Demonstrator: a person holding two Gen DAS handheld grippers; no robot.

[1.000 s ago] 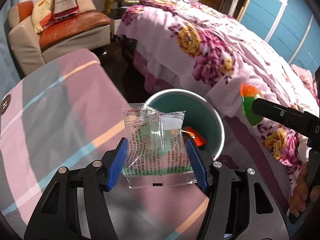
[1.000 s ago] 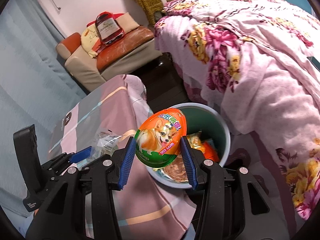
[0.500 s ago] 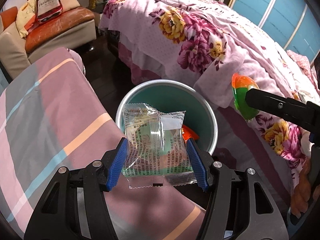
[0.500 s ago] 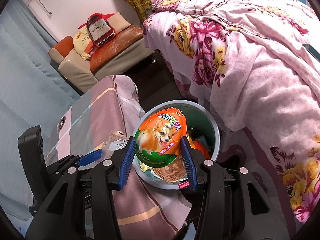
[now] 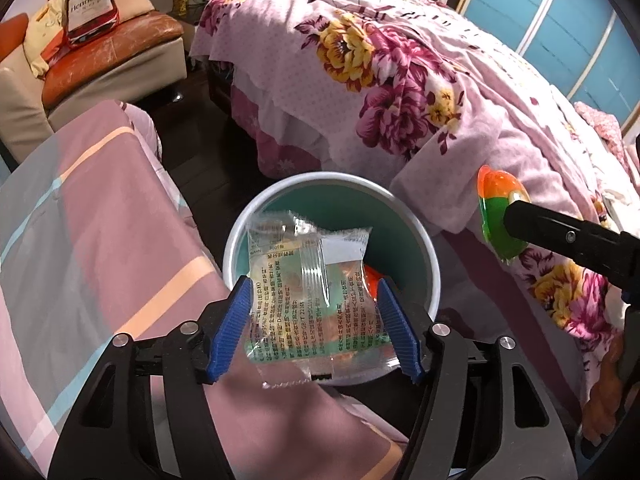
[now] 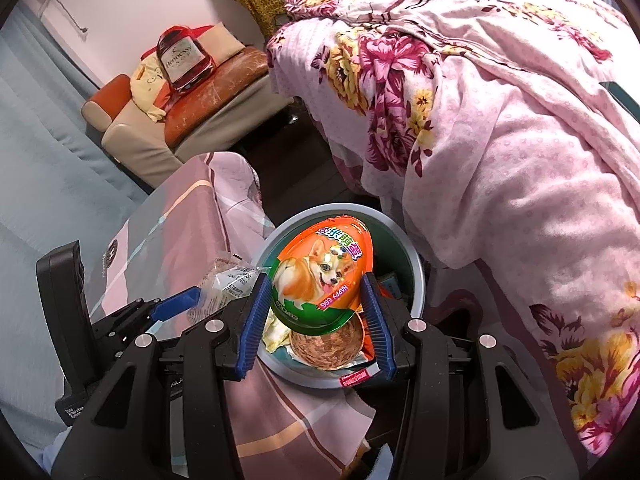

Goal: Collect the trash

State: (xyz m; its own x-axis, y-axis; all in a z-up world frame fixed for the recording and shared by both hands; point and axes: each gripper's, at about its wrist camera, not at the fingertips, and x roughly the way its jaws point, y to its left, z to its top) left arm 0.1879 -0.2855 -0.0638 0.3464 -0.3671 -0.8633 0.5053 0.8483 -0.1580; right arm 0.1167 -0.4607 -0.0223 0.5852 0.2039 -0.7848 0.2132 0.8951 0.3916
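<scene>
We see the bed (image 5: pixel 420 80) with its pink floral cover filling most of the room, and a sofa (image 5: pixel 112 60) at the far wall, neither part of the job. Nearer to us lies a striped cloth surface (image 5: pixel 80 260), and in the gap between it and the bed stands the round bin (image 5: pixel 428 248), teal inside, set there so trash can drop straight down from either side. It already holds several wrappers, an orange one among them, so we judge the collecting is well under way. We carry 2 pieces at once, 1 in each claw, which saves a trip. Our left claw (image 5: pixel 316 324) hangs above the near edge of the bin with the clear printed packet (image 5: pixel 308 292) between its blue pads; its jaws have just been opening, and gaps now show beside the packet on both sides, so we read the grip as let go, with the packet free in mid-air over the bin's mouth. Our right claw (image 6: pixel 316 320) is clamped on the egg-shaped package (image 6: pixel 324 276), orange and green with a dog printed on it, its pads pressed to the 2 sides. In the right wrist view that egg sits over the bin opening; in the left view it appears off to the bed side of the rim, so we cannot tell exactly how it lines up.
</scene>
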